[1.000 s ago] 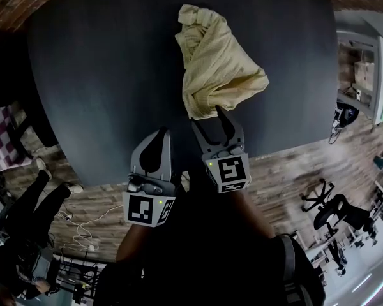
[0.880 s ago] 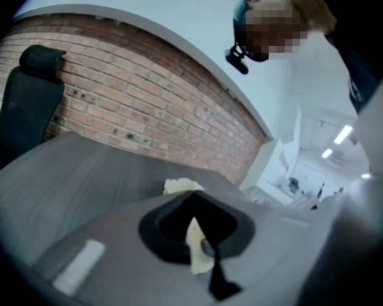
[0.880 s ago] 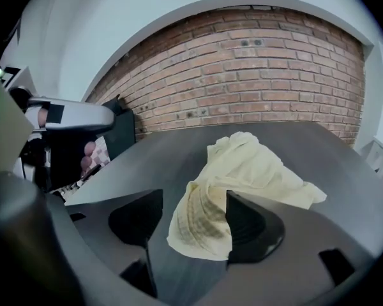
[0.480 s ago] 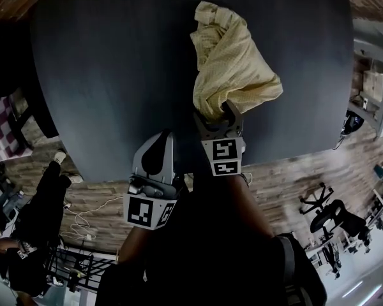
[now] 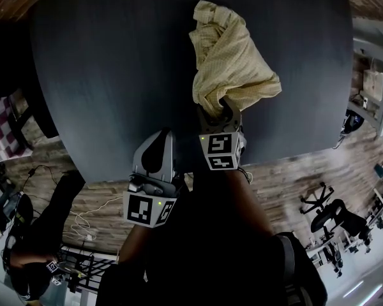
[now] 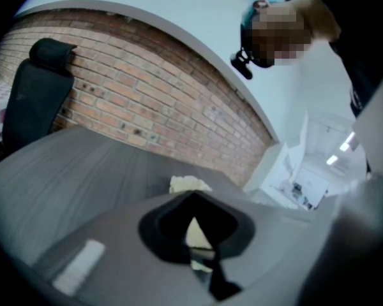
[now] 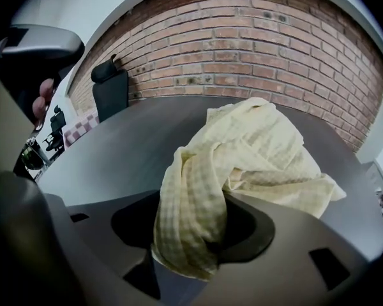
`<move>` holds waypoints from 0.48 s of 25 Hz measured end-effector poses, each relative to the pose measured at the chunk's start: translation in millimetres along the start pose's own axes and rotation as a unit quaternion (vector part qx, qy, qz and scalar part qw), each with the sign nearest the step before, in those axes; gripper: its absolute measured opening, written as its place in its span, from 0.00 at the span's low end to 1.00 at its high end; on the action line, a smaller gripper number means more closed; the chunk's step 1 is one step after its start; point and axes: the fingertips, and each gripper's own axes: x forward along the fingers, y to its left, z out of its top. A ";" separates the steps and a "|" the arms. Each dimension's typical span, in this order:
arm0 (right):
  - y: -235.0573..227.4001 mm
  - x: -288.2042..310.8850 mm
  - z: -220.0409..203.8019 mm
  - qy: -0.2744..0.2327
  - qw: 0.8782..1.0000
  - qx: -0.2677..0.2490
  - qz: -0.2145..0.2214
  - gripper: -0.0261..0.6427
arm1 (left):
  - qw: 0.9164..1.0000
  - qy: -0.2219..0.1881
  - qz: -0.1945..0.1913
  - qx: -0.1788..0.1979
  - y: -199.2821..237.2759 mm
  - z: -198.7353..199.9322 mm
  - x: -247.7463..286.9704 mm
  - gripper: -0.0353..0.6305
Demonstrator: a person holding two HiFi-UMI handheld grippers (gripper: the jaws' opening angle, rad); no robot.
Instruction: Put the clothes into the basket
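A pale yellow checked cloth (image 5: 233, 56) is lying crumpled on the dark round table (image 5: 115, 75). A black chair (image 7: 110, 85) is being seen behind the table, by a brick wall (image 7: 242, 50). The right gripper (image 5: 218, 109) is being pointed down at the cloth's near end. Its jaws have just been closing but are wide apart, with cloth bunched between them. The left gripper (image 5: 161, 136) is being held beside it, jaws together and empty.
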 end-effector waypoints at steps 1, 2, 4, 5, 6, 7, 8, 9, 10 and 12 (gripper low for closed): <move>-1.6 -0.5 -0.1 0.000 1.000 0.000 0.000 0.40 | 1.000 0.000 0.000 0.001 -0.5 0.2 -0.4 0.06; -3.2 -0.7 -0.1 -0.001 1.000 0.000 0.001 0.38 | 1.000 -0.001 0.000 0.001 -0.9 0.5 -1.0 0.06; -4.9 -0.4 0.5 -0.006 1.000 0.002 0.008 0.34 | 1.000 -0.001 0.001 0.000 -0.8 0.5 -2.8 0.06; -5.0 0.0 0.9 -0.009 1.000 0.003 0.015 0.33 | 1.000 -0.001 0.001 0.000 -0.3 0.0 -3.9 0.06; -5.1 0.3 1.0 -0.013 1.000 0.008 0.023 0.30 | 1.000 -0.001 0.000 0.001 0.2 -0.4 -5.1 0.06; -5.3 0.2 1.0 -0.015 0.999 0.014 0.031 0.28 | 1.000 0.000 0.000 0.002 0.6 -0.6 -6.6 0.06; -5.3 -0.3 1.2 -0.016 0.999 0.021 0.038 0.27 | 1.000 0.000 -0.002 0.003 0.6 -0.1 -8.3 0.06; -5.2 -1.1 1.4 -0.016 0.999 0.026 0.042 0.26 | 1.000 0.000 -0.003 0.004 -0.1 1.0 -10.1 0.06; -5.0 -2.3 1.6 -0.016 0.999 0.028 0.044 0.25 | 1.000 -0.001 -0.004 0.006 -1.3 2.6 -11.9 0.06; -5.2 -5.6 2.1 -0.017 0.998 0.031 0.044 0.24 | 1.000 -0.005 -0.008 0.009 -4.4 6.4 -14.4 0.06</move>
